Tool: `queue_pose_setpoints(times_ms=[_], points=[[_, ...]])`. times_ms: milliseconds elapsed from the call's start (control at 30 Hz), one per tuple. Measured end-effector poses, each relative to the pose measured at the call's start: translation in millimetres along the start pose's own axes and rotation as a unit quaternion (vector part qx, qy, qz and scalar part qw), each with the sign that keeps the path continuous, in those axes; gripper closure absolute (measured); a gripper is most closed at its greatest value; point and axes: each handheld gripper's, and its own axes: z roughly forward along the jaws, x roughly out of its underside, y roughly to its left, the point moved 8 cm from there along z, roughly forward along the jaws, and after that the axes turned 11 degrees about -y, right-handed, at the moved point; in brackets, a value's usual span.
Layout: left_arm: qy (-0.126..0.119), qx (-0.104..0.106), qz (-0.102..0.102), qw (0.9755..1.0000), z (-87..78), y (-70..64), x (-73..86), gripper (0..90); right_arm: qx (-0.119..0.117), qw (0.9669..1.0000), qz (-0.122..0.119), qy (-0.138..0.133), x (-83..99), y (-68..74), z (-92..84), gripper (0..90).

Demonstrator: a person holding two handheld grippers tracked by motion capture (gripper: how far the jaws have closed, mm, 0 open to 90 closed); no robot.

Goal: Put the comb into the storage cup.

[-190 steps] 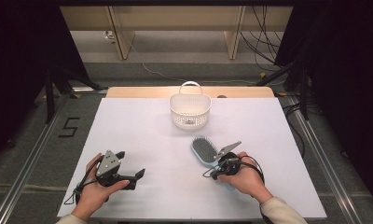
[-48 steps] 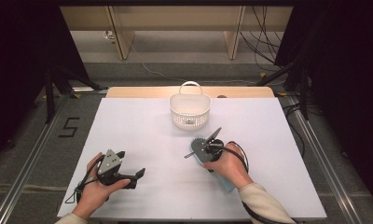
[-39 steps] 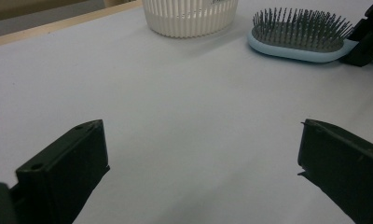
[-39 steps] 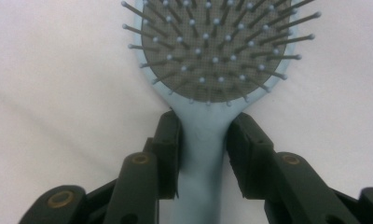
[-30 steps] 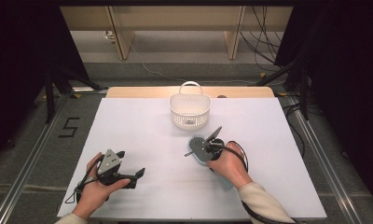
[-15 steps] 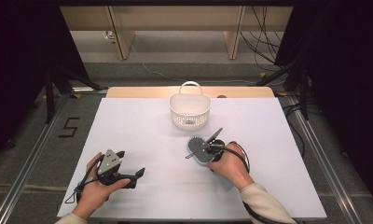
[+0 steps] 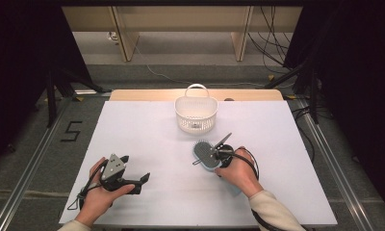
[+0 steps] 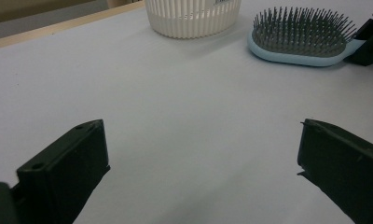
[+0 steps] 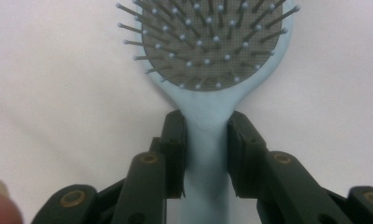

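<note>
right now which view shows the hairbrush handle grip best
The right gripper view: the right hand-held gripper clamps the hairbrush at its neck. The high view shows the brush small, under the hand; the left gripper view shows its bristle head side-on.

text: "5" | on: floor (image 7: 46,144) left of table (image 7: 142,125)

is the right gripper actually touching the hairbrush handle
Touching. In the right gripper view both jaws of the right gripper press flat against the sides of the light blue hairbrush handle, just below the bristle head, with no gap on either side.
</note>
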Motion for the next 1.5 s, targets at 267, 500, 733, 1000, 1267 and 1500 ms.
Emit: queue_pose_setpoints(times_ms=[267,500,733,1000,1267,1500], points=[[0.001,-0.001,0.000,1.0000,0.1,0.4,0.3,1.2,-0.011,0.9998,-0.002,-0.016,1.5,-0.4,-1.3,71.0],[0.000,-0.001,-0.001,1.0000,0.1,0.6,-0.1,1.4,-0.015,0.9993,-0.006,-0.035,1.0,-1.5,-2.8,71.0],[-0.001,-0.005,-0.002,1.0000,-0.6,1.7,-0.1,1.4,-0.036,0.9978,0.000,-0.055,-0.5,-1.8,-7.0,71.0],[0.000,-0.007,-0.001,1.0000,-1.2,2.5,0.5,1.4,-0.041,0.9956,-0.004,-0.084,-1.7,-5.7,-13.6,71.0],[0.000,-0.007,-0.003,1.0000,-1.2,2.9,0.7,1.4,-0.044,0.9925,-0.010,-0.113,-2.5,-9.9,-17.9,71.0],[0.000,-0.007,-0.002,1.0000,-1.4,3.2,0.8,1.4,-0.049,0.9899,-0.012,-0.132,-4.0,-9.7,-20.0,71.0]])
